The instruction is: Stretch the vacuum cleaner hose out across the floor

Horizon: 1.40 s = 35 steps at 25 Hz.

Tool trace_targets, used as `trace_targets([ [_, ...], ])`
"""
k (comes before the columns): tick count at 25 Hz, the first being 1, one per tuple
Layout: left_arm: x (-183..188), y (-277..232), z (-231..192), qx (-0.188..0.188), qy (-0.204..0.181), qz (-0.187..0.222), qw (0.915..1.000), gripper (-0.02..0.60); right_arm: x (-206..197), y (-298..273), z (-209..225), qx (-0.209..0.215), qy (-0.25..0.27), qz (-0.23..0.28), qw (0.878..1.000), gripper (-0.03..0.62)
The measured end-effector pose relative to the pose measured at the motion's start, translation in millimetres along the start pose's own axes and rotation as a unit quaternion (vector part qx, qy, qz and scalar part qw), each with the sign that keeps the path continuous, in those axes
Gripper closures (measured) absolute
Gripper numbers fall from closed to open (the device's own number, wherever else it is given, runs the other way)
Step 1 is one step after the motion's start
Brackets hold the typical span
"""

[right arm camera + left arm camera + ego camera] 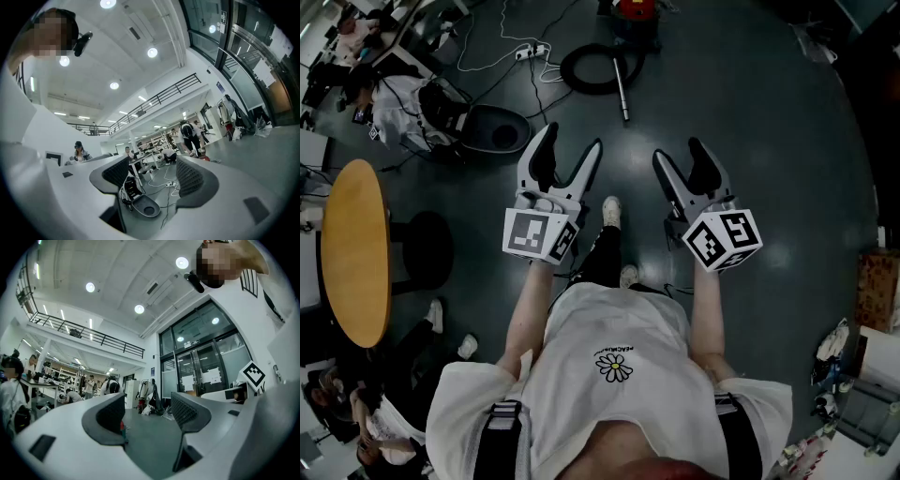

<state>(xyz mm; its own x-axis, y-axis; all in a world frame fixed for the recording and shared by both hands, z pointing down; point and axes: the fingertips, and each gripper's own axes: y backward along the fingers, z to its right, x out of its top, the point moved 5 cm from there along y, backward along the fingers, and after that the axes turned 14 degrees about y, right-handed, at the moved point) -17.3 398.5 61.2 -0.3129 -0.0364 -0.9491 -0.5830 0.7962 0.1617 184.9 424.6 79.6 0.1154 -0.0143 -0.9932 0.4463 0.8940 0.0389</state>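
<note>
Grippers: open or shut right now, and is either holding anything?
Left gripper: open, holding nothing.
Right gripper: open, holding nothing.

Hose [586,88] far ahead
It lies coiled on the floor [759,112], just beside the vacuum [635,11]; tabletop [354,248] near left.

No words can be read. Small print arcs above a daisy on the white T-shirt [581,328], too tiny to make out. Sheets [212,375] on the glass doors [200,359] are illegible. Cubes on the left gripper [572,137] and right gripper [676,148] bear only black-and-white square patterns.
</note>
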Motion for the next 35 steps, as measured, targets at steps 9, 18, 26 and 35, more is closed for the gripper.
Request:
trace_targets([
  [9,-5.5,-128.4,-106.7,0.016,0.013,-0.007,0.9998,0.290,-4.3,-148.5,79.6,-0.008,-0.004,-0.044,0.999,0.266],
  [18,26.4,-234.3,-228.9,0.012,0.008,0.006,0.9999,0.290,6.2,-315.8,109.5,0.003,0.002,-0.064,0.998,0.266],
  [26,-6.1,-318.6,-324.0,0.045,0.020,-0.034,0.9982,0.290,-44.2,-434.3,173.1,0.003,0.002,-0.143,0.990,0.266],
  [35,-65.6,-478.9,-487.5,0.071,0.007,-0.077,0.9945,0.290,-117.7,-641.0,293.5,0.012,-0.007,-0.217,0.976,0.266],
])
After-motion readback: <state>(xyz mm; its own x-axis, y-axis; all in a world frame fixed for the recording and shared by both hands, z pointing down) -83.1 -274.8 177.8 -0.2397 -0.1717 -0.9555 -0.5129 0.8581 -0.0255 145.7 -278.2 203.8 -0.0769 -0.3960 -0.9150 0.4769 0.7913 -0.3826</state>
